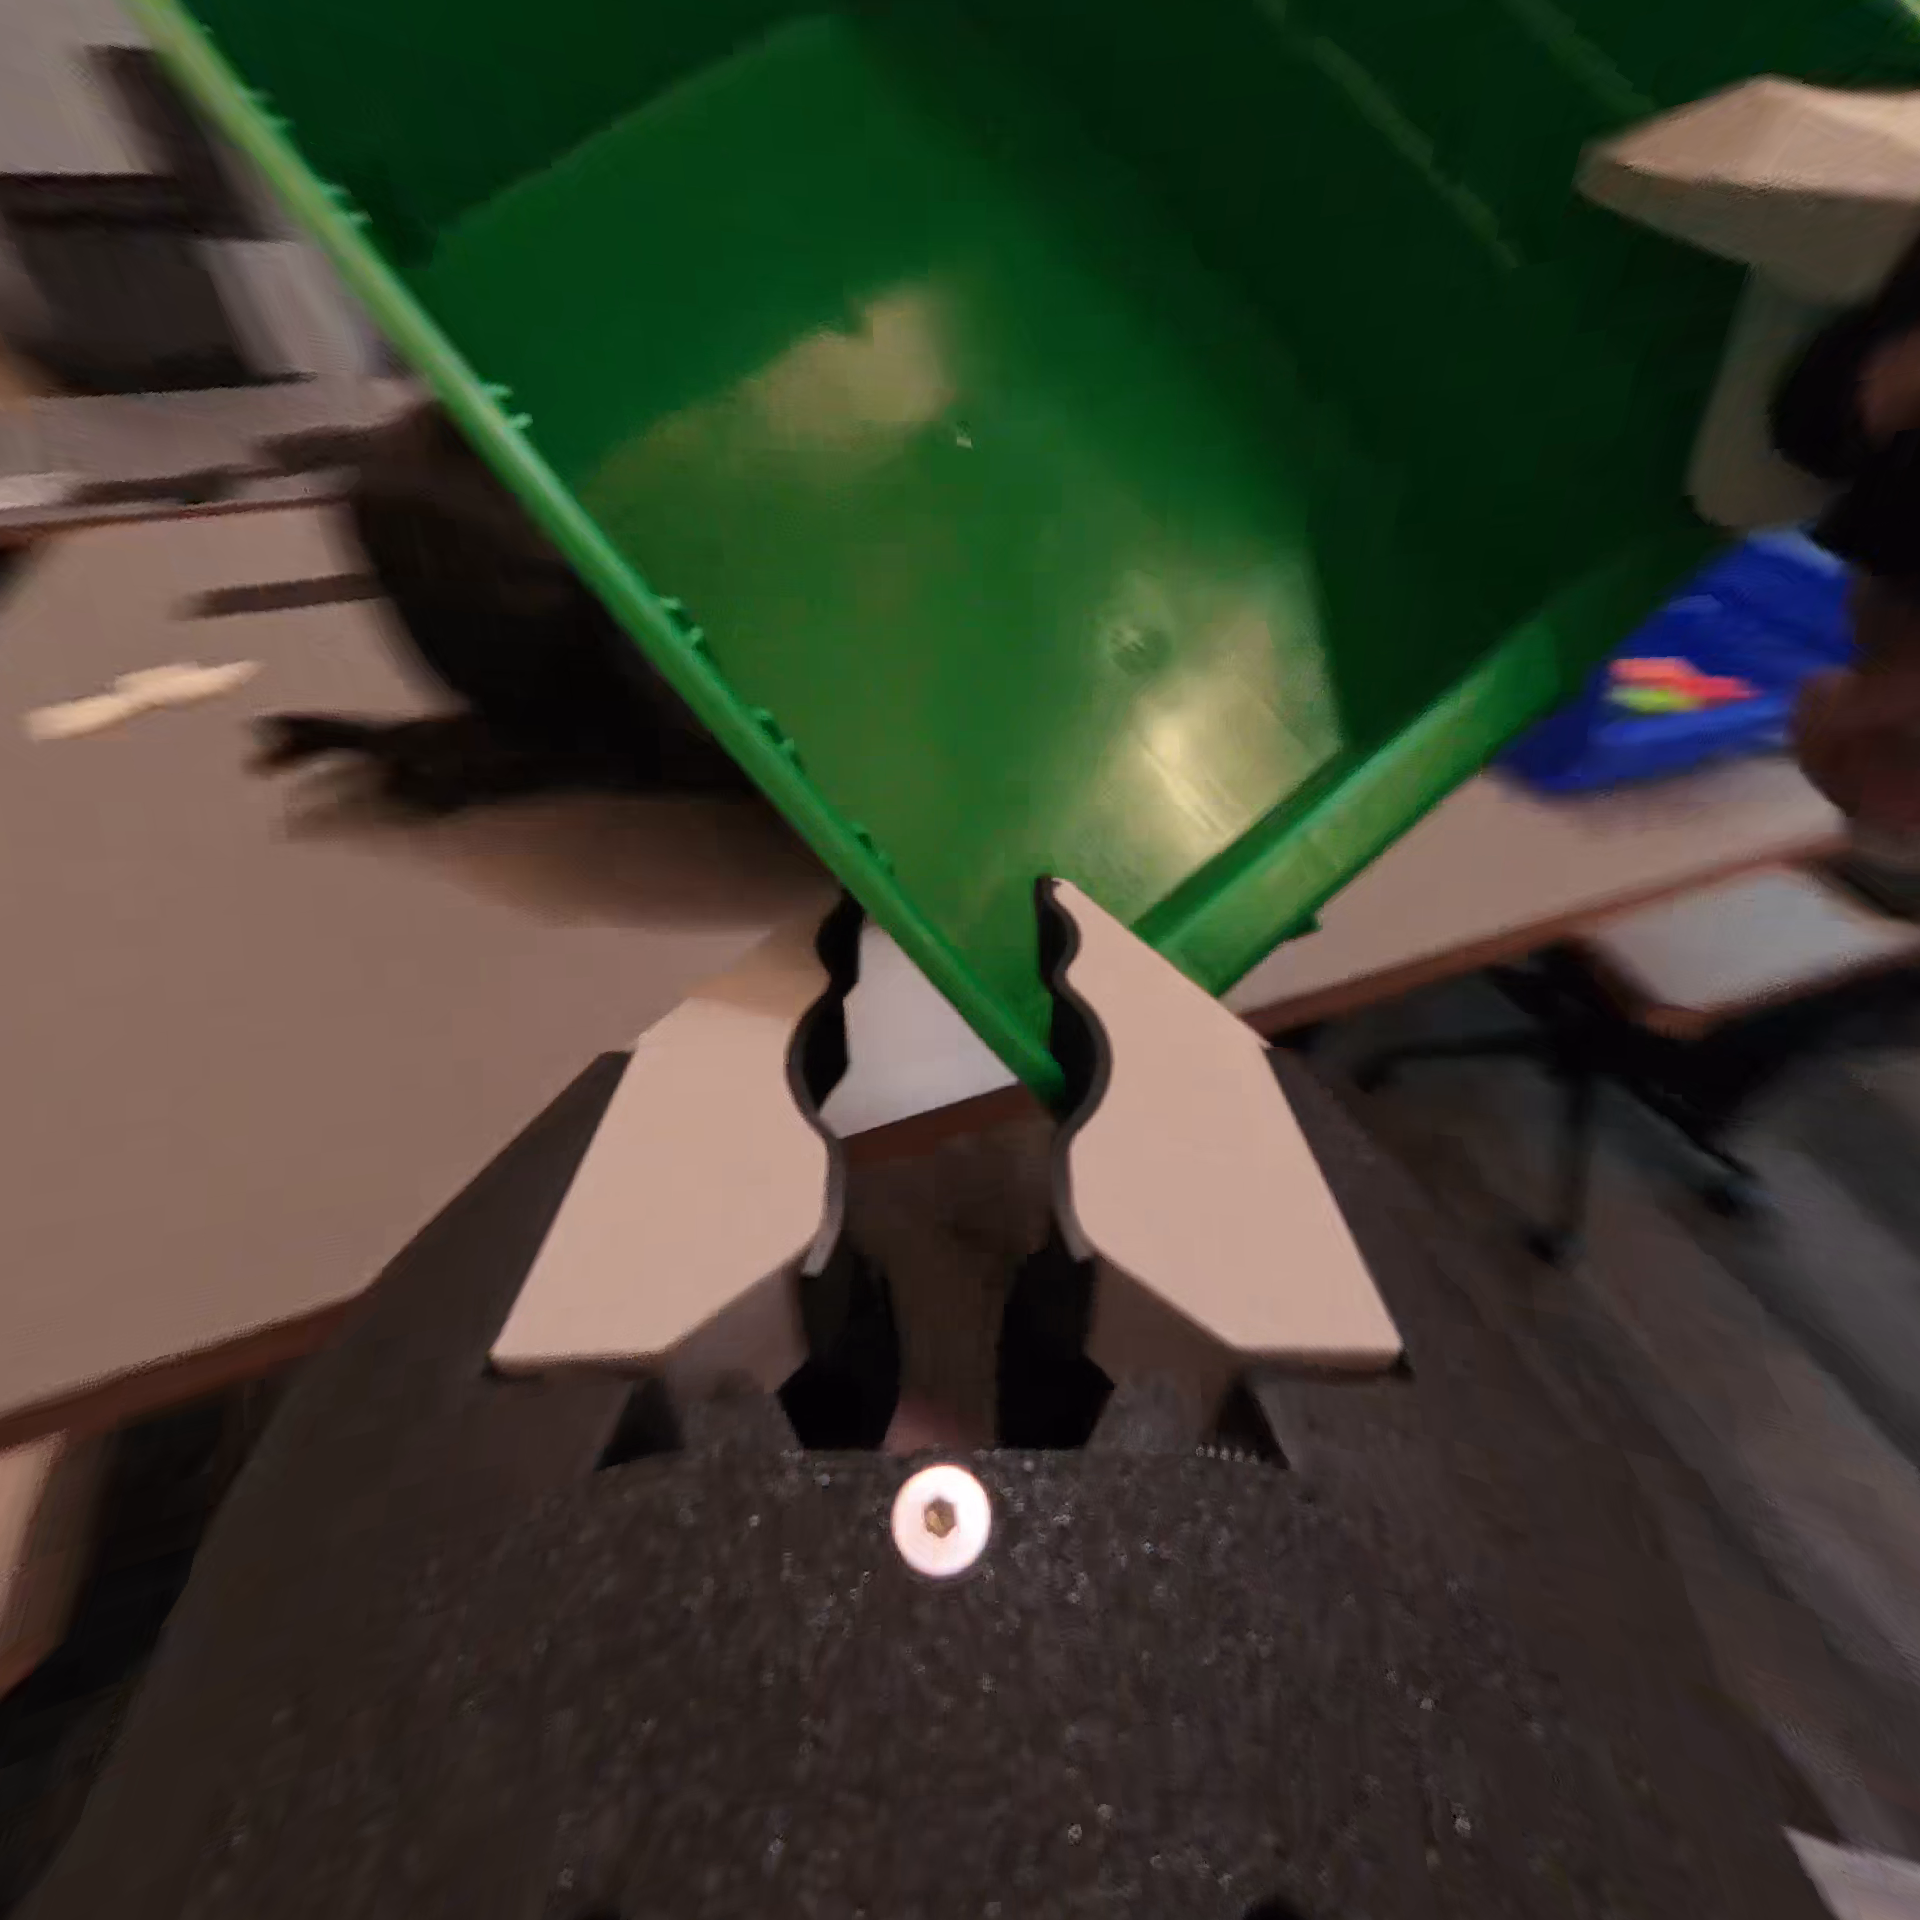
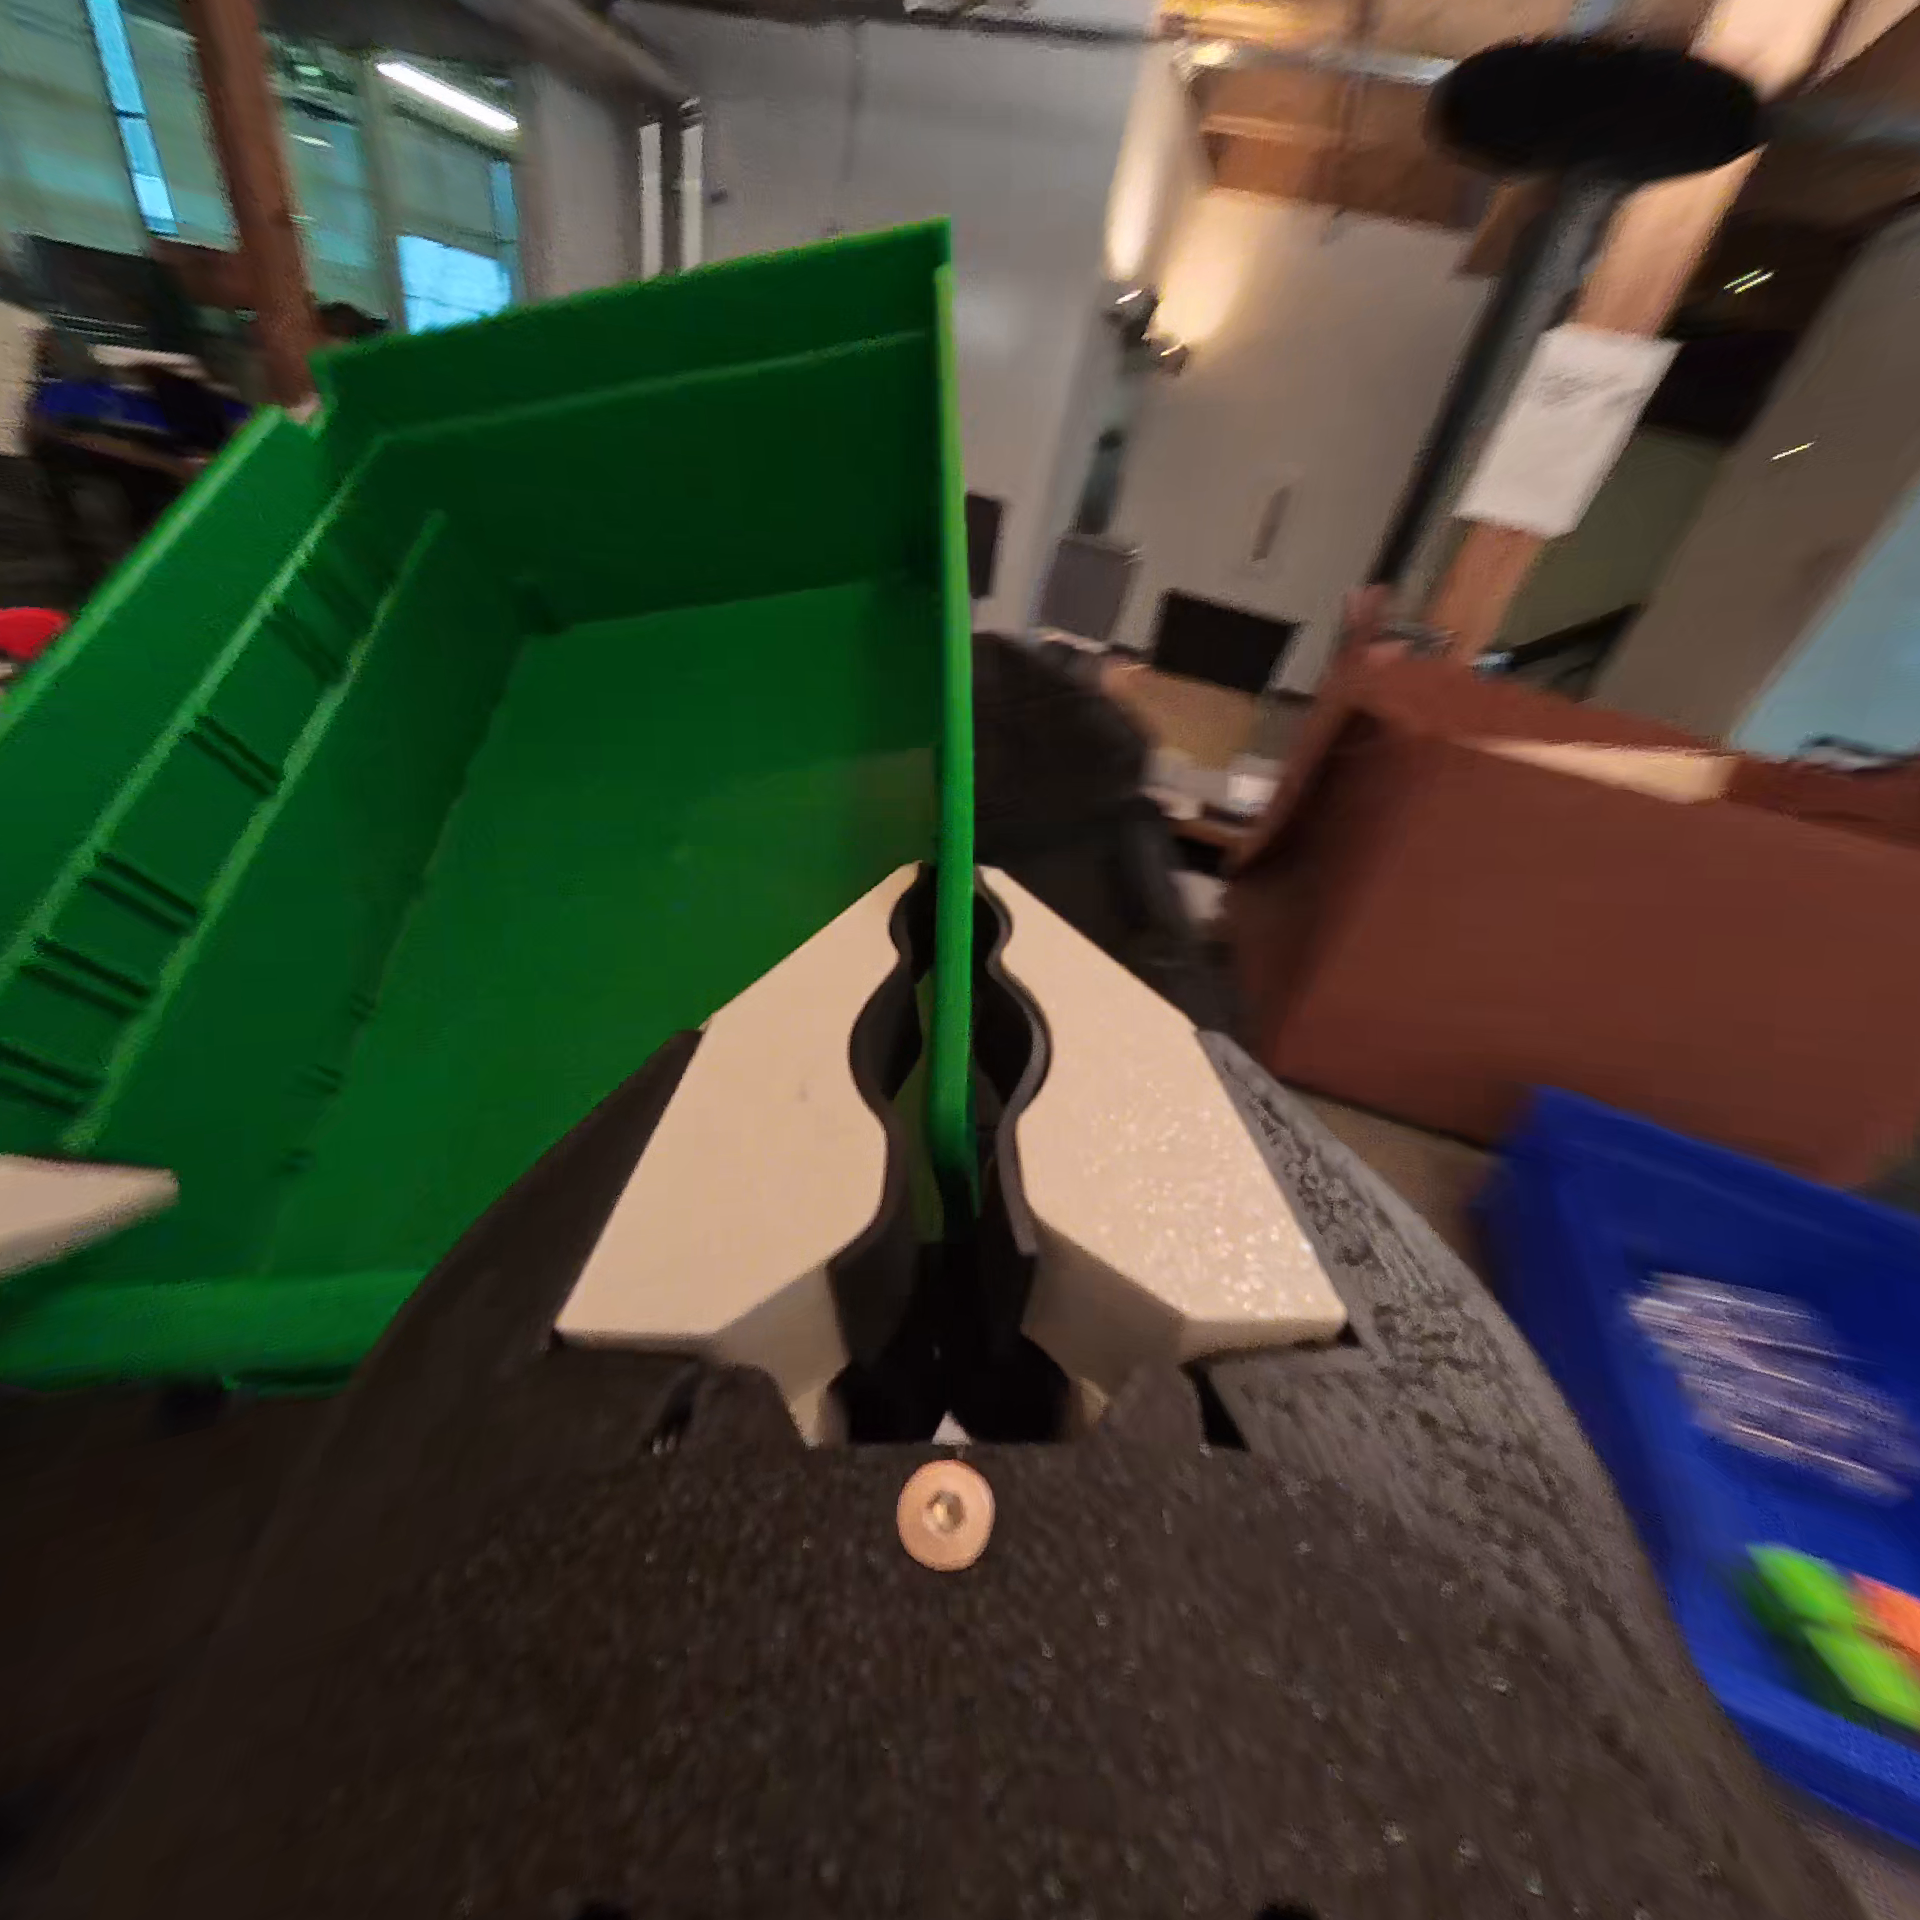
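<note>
While both views are motion-blurred, the main facts read clearly: you have the green bin [image 1: 935,520] off the table [image 1: 208,935] and tilted, carried between the two grippers.

Right gripper [image 2: 951,878]: jaws nearly closed, pinching the bin's thin side wall edge-on. The wall runs deep between the pads, with contact on both sides.

Left gripper [image 1: 945,899]: jaws partly open. A corner of the bin's rim sits between them, pressed against the right-hand pad, with a gap showing on the other side. I cannot tell whether you are truly clamping it or only bracing it.

State of things: the bin's floor is bare in both views, and nothing shows inside it. A blue bin [image 2: 1714,1299] sits to the right, just beside your right gripper, with bright green and orange pieces [image 2: 1829,1621] in its near end.

View differences:
- The left wrist view looks straight into the bin's floor and shows the table below it. The right gripper's pale finger appears far right at the opposite rim.
- The right wrist view shows the bin's ribbed left wall, its tall far wall and the room beyond. It does not show the table under the bin.
</note>
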Demonstrator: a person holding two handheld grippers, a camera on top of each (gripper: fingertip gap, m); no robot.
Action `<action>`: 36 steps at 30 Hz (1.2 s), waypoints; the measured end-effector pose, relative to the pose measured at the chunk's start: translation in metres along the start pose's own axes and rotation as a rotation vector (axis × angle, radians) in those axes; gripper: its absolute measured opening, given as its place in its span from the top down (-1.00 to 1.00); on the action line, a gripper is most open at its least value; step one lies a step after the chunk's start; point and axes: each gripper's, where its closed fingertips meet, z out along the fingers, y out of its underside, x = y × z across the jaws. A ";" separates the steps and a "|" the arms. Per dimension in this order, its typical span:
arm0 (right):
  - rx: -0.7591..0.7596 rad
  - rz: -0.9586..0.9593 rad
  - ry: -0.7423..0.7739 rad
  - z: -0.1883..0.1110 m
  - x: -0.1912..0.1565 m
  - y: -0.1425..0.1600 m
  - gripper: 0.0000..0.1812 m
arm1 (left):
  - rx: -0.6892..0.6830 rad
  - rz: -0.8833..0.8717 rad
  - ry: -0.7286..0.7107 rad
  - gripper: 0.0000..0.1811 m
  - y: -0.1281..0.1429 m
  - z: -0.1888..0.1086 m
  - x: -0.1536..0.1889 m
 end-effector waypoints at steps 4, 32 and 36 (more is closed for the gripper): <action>-0.051 -0.233 0.230 -0.101 0.122 -0.042 0.95 | 0.014 -0.018 0.444 0.48 -0.020 0.001 0.154; -0.263 0.431 0.926 -0.330 0.519 0.188 0.96 | -0.377 0.038 0.223 0.86 0.061 0.371 0.302; -0.299 0.531 0.763 -0.279 0.531 0.234 0.96 | -0.385 -0.028 0.162 0.95 0.062 0.365 0.256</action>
